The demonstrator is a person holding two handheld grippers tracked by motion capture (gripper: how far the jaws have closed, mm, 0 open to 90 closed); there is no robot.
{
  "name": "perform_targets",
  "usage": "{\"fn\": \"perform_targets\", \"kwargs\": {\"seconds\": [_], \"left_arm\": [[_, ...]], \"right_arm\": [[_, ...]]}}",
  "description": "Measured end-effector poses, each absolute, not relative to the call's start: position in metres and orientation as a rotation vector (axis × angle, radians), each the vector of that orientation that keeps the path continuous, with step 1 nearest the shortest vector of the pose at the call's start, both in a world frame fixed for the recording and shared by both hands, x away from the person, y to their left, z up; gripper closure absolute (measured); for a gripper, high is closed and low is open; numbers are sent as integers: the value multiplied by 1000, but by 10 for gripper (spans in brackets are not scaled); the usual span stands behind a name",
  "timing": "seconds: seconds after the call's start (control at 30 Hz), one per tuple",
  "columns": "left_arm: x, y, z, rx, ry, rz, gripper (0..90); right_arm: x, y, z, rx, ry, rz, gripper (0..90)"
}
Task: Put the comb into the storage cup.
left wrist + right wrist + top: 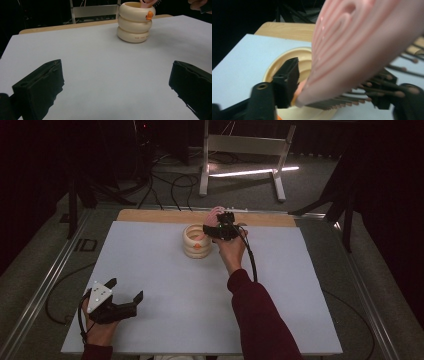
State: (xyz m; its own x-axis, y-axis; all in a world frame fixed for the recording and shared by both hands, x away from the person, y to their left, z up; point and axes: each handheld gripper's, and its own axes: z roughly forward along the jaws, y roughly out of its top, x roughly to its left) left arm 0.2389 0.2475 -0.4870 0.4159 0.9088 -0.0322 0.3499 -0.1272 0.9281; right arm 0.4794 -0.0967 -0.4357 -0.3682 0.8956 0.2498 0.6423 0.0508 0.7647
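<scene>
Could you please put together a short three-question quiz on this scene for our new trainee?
1. True or false: the left gripper holds the pink hairbrush.
2. What does the cream ringed holder stand on? A) bare wood B) the pale blue mat C) the floor
3. Which end of the hairbrush points into the holder by the right gripper?

Key:
1. False: its jaws stand open and empty over the mat.
2. B.
3. The handle end; the bristled head stands above the rim, between jaws not pressing on it.
</scene>
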Motion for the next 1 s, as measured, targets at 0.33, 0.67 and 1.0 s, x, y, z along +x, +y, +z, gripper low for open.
{"fn": "perform_targets", "kwargs": {"seconds": [0.33, 0.67, 1.0], "left_arm": [[239, 247, -487, 1691, 1111, 711, 3], [240, 247, -487, 1688, 1115, 714, 3], [241, 246, -488, 1691, 1124, 711, 3]], "right_arm": [[476, -104, -437, 1516, 2096, 1183, 132], [468, -113, -433, 1451, 2135, 1163, 117], [450, -133, -431, 1348, 2171, 1158, 92]]}}
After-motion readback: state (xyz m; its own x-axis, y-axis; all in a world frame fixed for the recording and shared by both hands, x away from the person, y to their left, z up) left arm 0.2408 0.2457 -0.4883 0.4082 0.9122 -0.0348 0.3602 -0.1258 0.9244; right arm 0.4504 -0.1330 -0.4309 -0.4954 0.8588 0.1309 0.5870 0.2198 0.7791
